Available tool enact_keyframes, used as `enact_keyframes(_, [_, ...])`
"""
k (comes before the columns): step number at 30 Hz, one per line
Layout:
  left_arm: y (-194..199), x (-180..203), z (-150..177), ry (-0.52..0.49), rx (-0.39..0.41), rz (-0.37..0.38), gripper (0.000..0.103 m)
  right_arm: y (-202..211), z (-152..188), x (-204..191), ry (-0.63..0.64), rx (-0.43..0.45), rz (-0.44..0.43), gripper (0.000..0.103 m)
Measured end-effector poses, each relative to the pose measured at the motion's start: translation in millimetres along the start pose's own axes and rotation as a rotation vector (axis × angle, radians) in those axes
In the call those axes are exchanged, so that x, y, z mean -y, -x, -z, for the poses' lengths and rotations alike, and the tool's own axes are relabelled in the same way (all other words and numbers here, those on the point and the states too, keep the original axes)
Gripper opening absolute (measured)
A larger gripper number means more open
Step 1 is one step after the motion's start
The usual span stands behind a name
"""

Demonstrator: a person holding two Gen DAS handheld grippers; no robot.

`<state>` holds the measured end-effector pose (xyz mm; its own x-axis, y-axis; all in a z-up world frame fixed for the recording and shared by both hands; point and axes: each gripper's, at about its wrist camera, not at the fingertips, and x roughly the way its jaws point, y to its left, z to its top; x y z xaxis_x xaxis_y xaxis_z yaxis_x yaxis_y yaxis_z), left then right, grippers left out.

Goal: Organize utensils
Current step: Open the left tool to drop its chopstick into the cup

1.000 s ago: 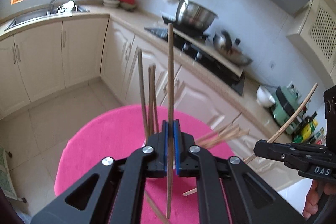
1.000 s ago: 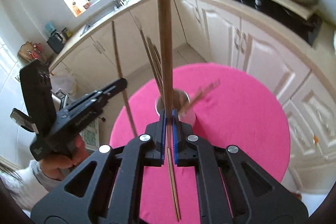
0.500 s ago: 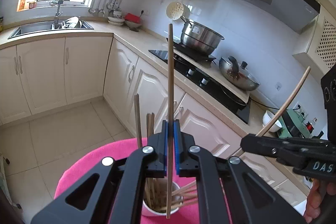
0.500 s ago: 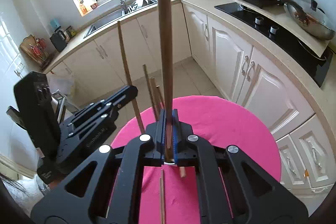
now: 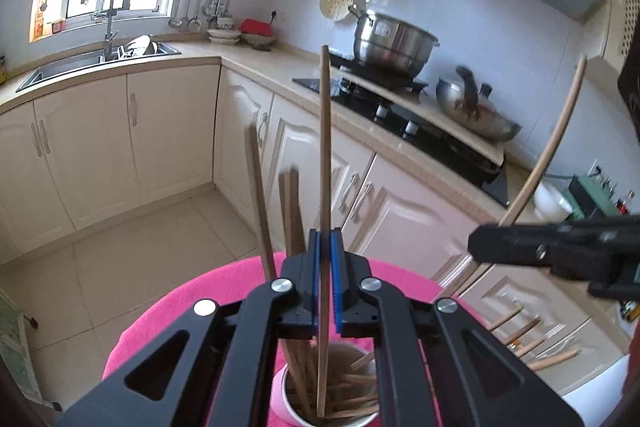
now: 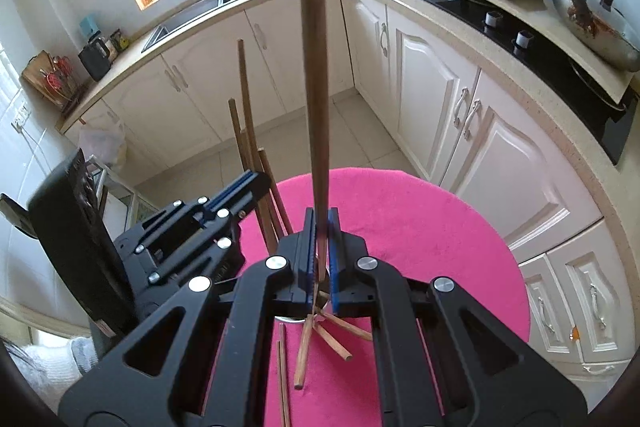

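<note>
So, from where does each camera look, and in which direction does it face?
Left wrist: sits on the left gripper, faces down over the cup toward the stove; its fingers clamp a chopstick; right gripper shows.
Right wrist: sits on the right gripper, faces the sink; clamps its own chopstick; left gripper shows.
Shared: pink table, cup, stove.

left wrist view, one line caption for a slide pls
Left gripper holds a chopstick upright, tip inside the cup of chopsticks on the pink table.
</note>
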<state>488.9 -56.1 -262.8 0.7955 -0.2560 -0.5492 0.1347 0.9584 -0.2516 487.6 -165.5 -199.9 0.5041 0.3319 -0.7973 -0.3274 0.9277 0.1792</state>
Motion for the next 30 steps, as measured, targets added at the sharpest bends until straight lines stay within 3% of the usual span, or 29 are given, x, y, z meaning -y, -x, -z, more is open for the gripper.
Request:
enact_keyframes(8, [-5,-6,19,0.006,-0.081,0.009,0.008,-13,7,-2,0.003,-0.046,-0.005,0.006])
enact_keyframes(10, [-2,-5,21,0.000,-0.091,0.010,0.020,-16,9,-3,0.006,-0.055,-0.005,0.006])
enact_keyframes(30, [30,-27,24,0.062,-0.132,-0.041,0.029,-41,28,-12,0.023,-0.132,0.027,0.006])
